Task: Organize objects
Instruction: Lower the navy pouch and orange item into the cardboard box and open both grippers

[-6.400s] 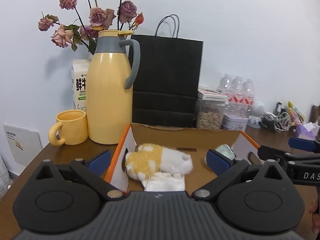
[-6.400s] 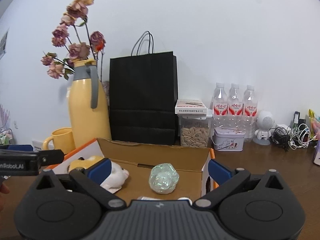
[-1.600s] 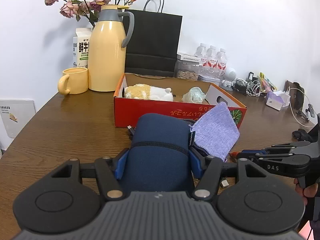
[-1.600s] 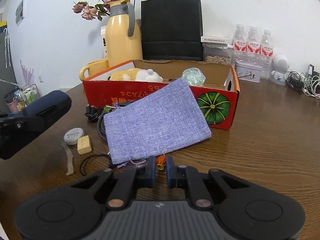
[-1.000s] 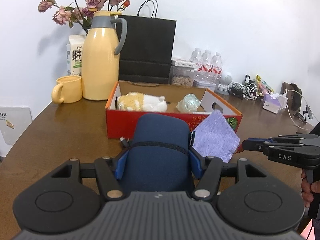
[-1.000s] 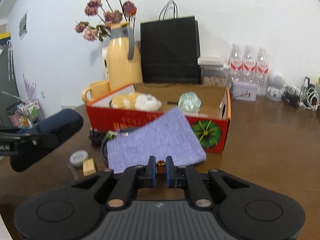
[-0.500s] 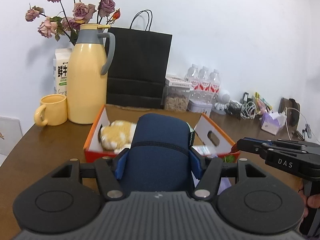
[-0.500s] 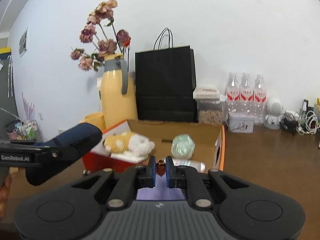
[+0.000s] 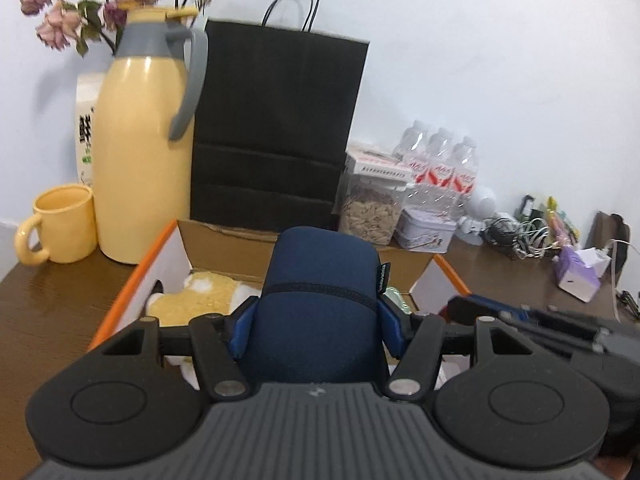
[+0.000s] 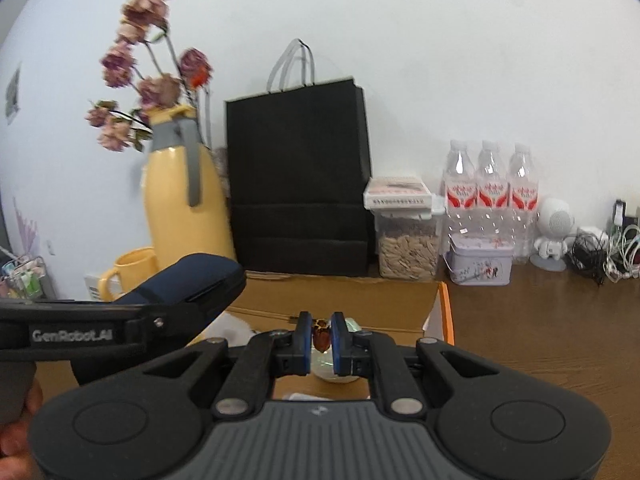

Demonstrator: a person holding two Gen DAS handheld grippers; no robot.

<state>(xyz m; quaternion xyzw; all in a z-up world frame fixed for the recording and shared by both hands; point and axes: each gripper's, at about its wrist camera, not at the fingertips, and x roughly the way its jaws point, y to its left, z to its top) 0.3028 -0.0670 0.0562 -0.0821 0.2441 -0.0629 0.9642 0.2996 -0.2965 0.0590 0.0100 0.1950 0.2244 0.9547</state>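
Note:
My left gripper [image 9: 316,314] is shut on a navy blue soft case [image 9: 320,280] and holds it above the orange-rimmed cardboard box [image 9: 132,284]. In the box, a yellow and white plush toy [image 9: 200,296] lies left of the case. My right gripper [image 10: 321,336] is shut on a small orange-brown drawstring bead [image 10: 321,339], also over the box [image 10: 444,308]. The purple cloth bag on that string is hidden under the gripper. The case [image 10: 192,280] and left gripper show at the left of the right wrist view. The right gripper [image 9: 520,316] shows low at the right of the left wrist view.
Behind the box stand a yellow thermos [image 9: 140,160], a yellow mug [image 9: 60,220] and a black paper bag [image 9: 276,132]. To the right are a seed jar [image 10: 404,240], three water bottles [image 10: 492,196], a small tin [image 10: 480,264] and tangled cables [image 10: 600,252].
Both grippers have moved forward from the table in front of the box to over it, still gripping the case and the bead. The purple bag has dropped out of sight below the right gripper.

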